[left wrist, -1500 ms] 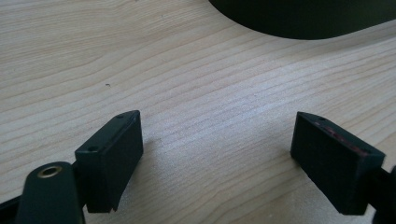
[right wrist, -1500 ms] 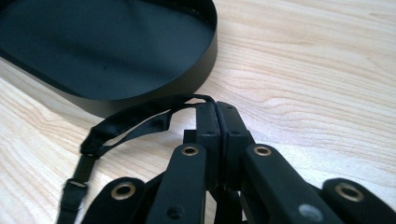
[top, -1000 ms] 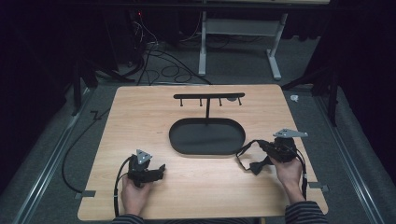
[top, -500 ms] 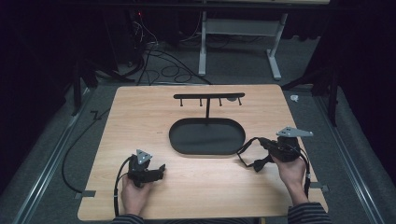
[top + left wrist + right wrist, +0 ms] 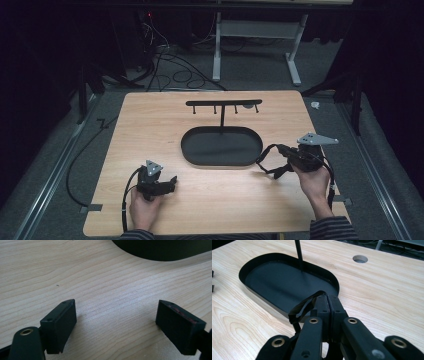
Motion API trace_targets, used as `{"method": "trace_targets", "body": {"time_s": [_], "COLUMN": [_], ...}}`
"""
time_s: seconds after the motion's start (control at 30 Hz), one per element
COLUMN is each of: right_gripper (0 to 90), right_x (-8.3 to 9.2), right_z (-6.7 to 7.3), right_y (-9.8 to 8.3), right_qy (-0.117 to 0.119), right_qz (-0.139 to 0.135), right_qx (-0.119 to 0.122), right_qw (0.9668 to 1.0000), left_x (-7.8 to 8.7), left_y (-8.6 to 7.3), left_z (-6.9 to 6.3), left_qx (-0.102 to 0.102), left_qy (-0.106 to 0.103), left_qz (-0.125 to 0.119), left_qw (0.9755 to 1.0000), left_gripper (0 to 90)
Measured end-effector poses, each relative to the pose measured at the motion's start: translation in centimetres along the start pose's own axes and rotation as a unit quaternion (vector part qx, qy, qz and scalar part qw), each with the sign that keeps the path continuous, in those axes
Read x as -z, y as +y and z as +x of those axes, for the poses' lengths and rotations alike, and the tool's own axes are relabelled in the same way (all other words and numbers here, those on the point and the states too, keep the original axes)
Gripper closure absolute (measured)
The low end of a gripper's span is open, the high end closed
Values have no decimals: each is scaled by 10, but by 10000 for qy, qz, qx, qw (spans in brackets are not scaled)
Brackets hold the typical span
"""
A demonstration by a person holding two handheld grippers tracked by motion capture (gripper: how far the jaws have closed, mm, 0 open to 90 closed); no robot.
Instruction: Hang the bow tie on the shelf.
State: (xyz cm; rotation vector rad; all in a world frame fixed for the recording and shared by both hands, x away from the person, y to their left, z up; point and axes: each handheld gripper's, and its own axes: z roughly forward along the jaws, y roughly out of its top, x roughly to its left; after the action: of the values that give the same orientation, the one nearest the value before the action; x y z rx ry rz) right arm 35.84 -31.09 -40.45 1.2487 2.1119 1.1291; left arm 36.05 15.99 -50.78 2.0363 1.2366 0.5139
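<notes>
Right gripper, jaws pressed together pinching a black strap, is raised just beside the black oval tray's right end, while left gripper, jaws spread and empty, sits low on the wooden surface.

The high view looks forward and down from above the person's side, far enough off to take in the whole wooden worktop, the grey floor and cables beyond it. The left gripper view sits very low and close to the worktop, looking along its own two black jaws, which rise from the bottom corners; the edge of the black oval tray crosses its top. The right gripper view rides a little higher, facing across the worktop over its own jaws toward the same tray and its upright post. All three views share the tray.
</notes>
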Motion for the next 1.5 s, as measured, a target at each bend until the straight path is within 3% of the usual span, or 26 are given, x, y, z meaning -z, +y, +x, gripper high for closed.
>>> {"method": "trace_targets", "body": {"time_s": [0.53, 1.5], "right_gripper": [900, 900], "right_x": [5, -6], "right_z": [12, 35], "right_y": [11, 38], "right_qy": [123, 453], "right_qz": [-136, -167], "right_qx": [105, 301], "right_qw": [9998, 9984], "left_x": [0, 0], "left_y": [0, 0], "left_z": [0, 0], "left_qx": [2, 5], "left_qy": [2, -8], "left_qz": [-11, -6], "left_qw": [10000, 10000], "left_gripper": [174, 175]}}
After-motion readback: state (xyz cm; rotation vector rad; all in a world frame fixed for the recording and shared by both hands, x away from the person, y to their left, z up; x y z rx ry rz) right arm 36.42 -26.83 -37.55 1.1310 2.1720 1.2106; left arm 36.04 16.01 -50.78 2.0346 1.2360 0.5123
